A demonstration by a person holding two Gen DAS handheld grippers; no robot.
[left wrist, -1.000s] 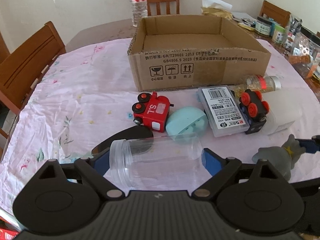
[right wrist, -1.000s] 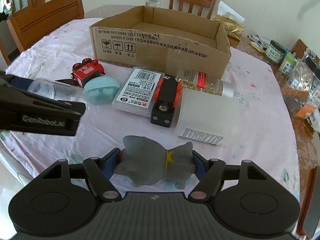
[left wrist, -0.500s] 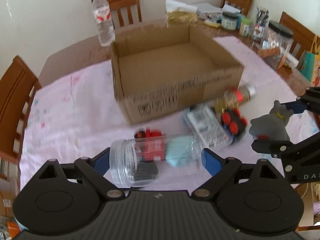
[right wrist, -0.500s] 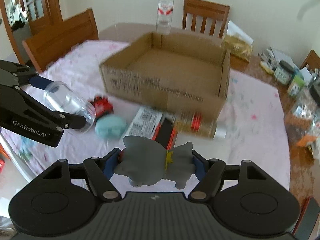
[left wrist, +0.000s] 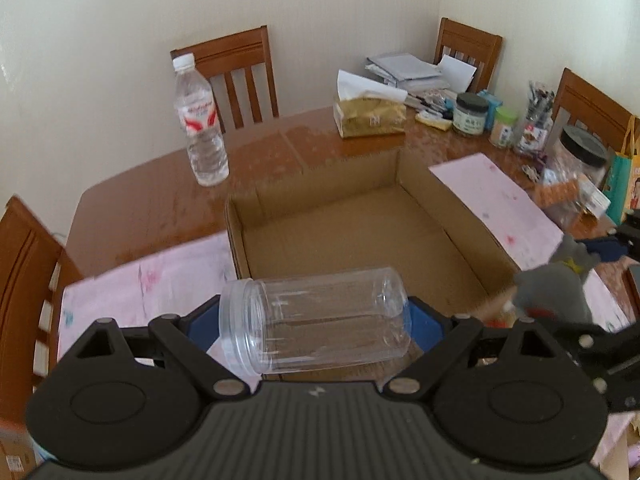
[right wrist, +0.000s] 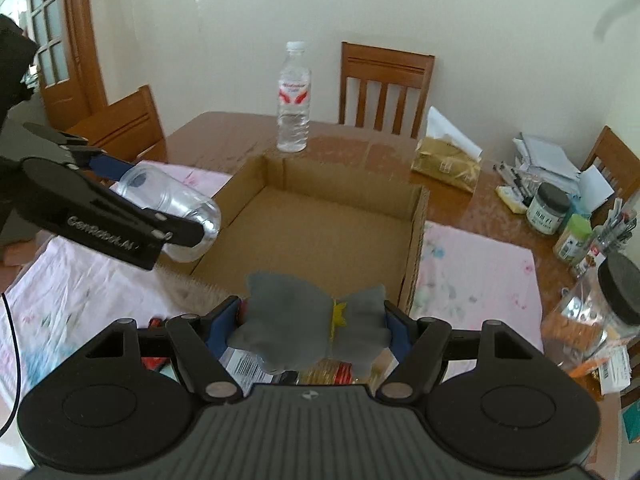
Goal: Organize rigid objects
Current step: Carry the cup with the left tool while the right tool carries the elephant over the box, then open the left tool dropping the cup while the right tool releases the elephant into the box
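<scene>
1. Clear plastic jar (left wrist: 316,320) is clamped sideways in the left claw (left wrist: 316,322), blue pads pressing on its open rim end and its base. It's up in the air, over the near left corner of the cardboard box (left wrist: 452,216).
2. Right claw (right wrist: 314,330) is clenched on a grey elephant toy (right wrist: 308,324) with a little yellow bit on it, held just in front of the box's near wall. From the left wrist view you can see that toy (left wrist: 552,288) off to the right, by the box's near right corner.
3. Peeking out under the toy: a barcode-labelled case (right wrist: 244,368) and a bottle of yellowish stuff with a red band (right wrist: 328,372), both on the pink floral cloth (right wrist: 480,276). Mostly hidden, so can't say much more about them.
4. Box sits open on the cloth, nothing inside it as far as I can see.
5. Behind the box, on the bare wooden desk (left wrist: 160,188), a water bottle (left wrist: 200,120) stands upright.
6. Further right on the desk there's a gold tissue pack (left wrist: 370,118), a dark-lidded jar (left wrist: 472,114), a green-capped one (left wrist: 504,126) and a stack of papers (left wrist: 404,70).
7. Wooden chairs (right wrist: 384,84) around the far side, cream wall behind.
</scene>
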